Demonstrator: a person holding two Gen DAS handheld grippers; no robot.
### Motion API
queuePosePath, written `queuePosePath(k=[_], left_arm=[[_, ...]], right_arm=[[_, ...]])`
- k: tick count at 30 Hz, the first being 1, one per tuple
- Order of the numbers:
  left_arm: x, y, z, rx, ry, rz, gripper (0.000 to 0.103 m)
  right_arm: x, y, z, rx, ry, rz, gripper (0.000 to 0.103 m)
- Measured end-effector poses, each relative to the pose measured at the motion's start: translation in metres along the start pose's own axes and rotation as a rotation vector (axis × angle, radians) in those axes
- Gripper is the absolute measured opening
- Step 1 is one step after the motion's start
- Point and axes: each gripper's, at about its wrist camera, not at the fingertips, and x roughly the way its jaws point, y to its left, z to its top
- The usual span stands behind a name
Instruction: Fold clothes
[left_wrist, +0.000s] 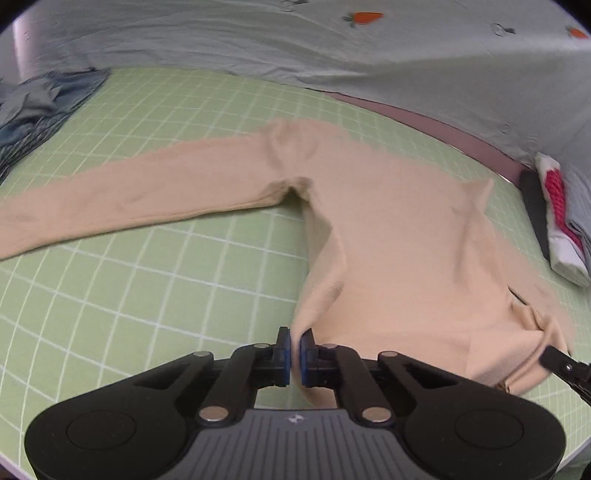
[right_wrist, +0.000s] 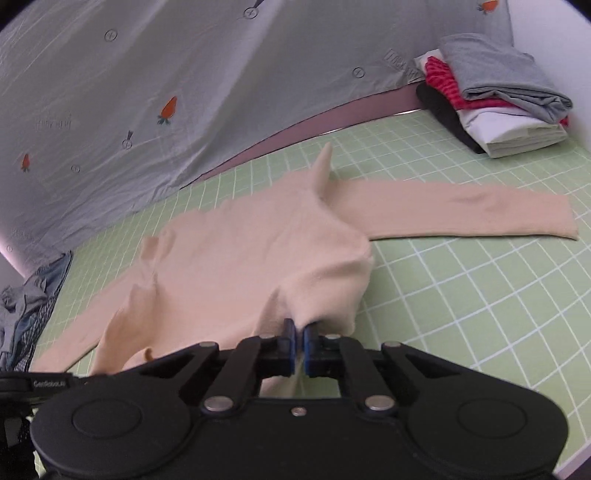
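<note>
Both pinched tight on the beige top's (left_wrist: 399, 236) near hem: left gripper (left_wrist: 295, 349) at 6 o'clock, right gripper (right_wrist: 299, 345) likewise. Garment spread on green mat (left_wrist: 147, 295). Lift evenly, probably toward 12 o'clock, keeping hem taut.

A small white label reading "GenRobot.ai" stands on the black bar of the left gripper (right_wrist: 22, 386), which enters at the lower left edge of the right wrist view. The grey carrot-print sheet (right_wrist: 184, 92) hanging behind the green grid mat (right_wrist: 480, 295) carries pale outlined lettering in several spots, among them one patch just left of the folded clothes stack (right_wrist: 498, 107), but the words are too faint and blurred to make out.
</note>
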Motion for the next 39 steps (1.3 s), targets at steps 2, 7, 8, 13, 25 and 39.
queuePosePath(k=[2,7,8,13,25,39], left_arm=[[0.008,0.011,-0.002,-0.043,0.044,0.026,0.013],[0.005,0.018,-0.006,-0.086,0.035,0.051,0.053],[0.005,0.017,-0.005,-0.093,0.033,0.045,0.059],[0.015,0.010,-0.004,-0.089,0.051,0.015,0.060],[0.020,0.009,-0.004,0.032,0.049,-0.003,0.006],[-0.006,0.041,0.000,-0.076,0.032,0.075,0.031]], right_arm=[[0.012,-0.003,-0.007,-0.008,0.047,-0.040,0.006],[0.024,0.000,-0.023,-0.008,0.116,-0.064,0.039],[0.024,0.002,-0.022,-0.017,0.108,-0.061,0.041],[0.023,0.012,-0.022,-0.067,0.091,-0.047,0.054],[0.032,0.008,-0.028,-0.094,0.131,-0.103,0.010],[0.007,-0.005,-0.039,-0.076,0.140,-0.137,0.044]])
